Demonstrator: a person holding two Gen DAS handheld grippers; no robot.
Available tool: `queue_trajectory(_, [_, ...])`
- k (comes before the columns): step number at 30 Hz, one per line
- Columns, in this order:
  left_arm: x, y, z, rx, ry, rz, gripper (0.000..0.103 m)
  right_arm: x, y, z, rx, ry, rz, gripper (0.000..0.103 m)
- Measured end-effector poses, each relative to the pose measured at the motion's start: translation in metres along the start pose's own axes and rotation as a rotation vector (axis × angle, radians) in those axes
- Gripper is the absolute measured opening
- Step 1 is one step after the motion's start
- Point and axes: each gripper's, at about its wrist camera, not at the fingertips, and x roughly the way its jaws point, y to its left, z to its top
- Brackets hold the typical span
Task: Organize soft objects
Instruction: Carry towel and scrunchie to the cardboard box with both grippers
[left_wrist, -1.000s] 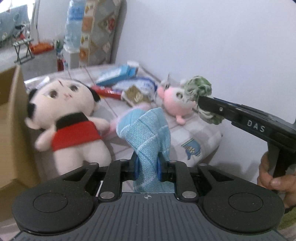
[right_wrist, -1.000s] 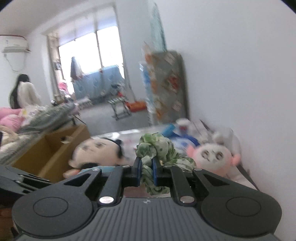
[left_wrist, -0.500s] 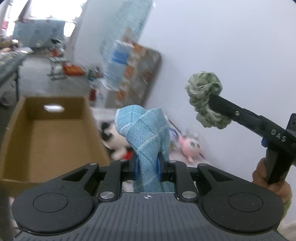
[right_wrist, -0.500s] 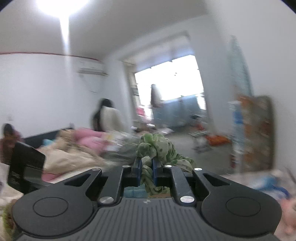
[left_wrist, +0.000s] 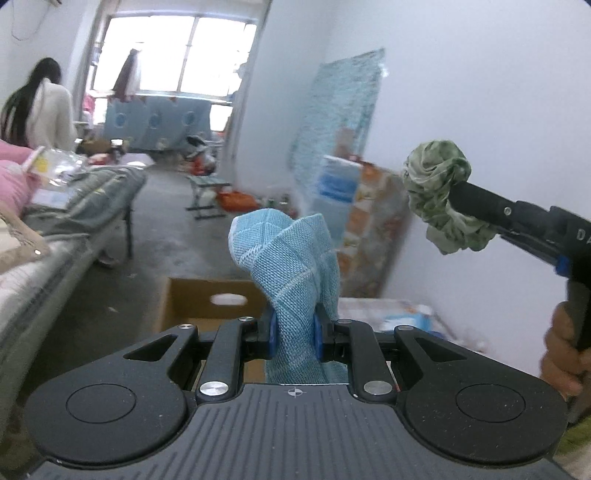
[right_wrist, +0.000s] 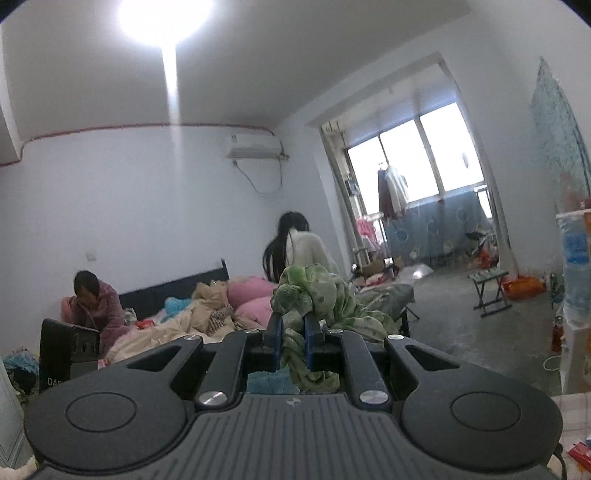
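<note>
In mid-air, our left gripper (left_wrist: 294, 334) stays out of it: clamped on the blue cloth (left_wrist: 291, 266), whose lower end hangs hidden behind the body. Our right gripper (right_wrist: 293, 341) pinches the green scrunchie (right_wrist: 321, 295). Below the cloth we see only the far wall of the cardboard box (left_wrist: 207, 291); the rest is cut off, and the mattress (left_wrist: 369, 236) at the wall is blurred.

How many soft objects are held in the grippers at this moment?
2. A blue woven cloth is clamped in the left gripper, above the cardboard box. A green scrunchie is clamped in the right gripper.
</note>
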Motion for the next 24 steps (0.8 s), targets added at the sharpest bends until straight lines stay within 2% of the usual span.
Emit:
queue_trajectory(3, [0.029,0.016,0.011,0.012,0.010,0.074,0.017,0.044,-0.013,-0.001,0.006,0.056,-0.030,0.047])
queue_trajectory(6, [0.073,0.033,0.021,0.014,0.054,0.124,0.017,0.090,-0.032,-0.011,0.032,0.123,-0.069,0.047])
queue_trajectory(11, [0.159,0.071,0.022,-0.010,0.179,0.202,0.017,0.181,-0.092,-0.040,0.137,0.294,-0.135,0.047])
queue_trajectory(15, [0.244,0.107,0.015,-0.006,0.305,0.291,0.017,0.250,-0.143,-0.079,0.213,0.437,-0.187,0.047])
queue_trajectory(19, [0.301,0.132,0.001,0.013,0.422,0.346,0.017,0.290,-0.184,-0.124,0.299,0.546,-0.219,0.047])
queue_trajectory(24, [0.353,0.144,-0.017,0.093,0.517,0.393,0.018,0.318,-0.212,-0.161,0.349,0.610,-0.248,0.047])
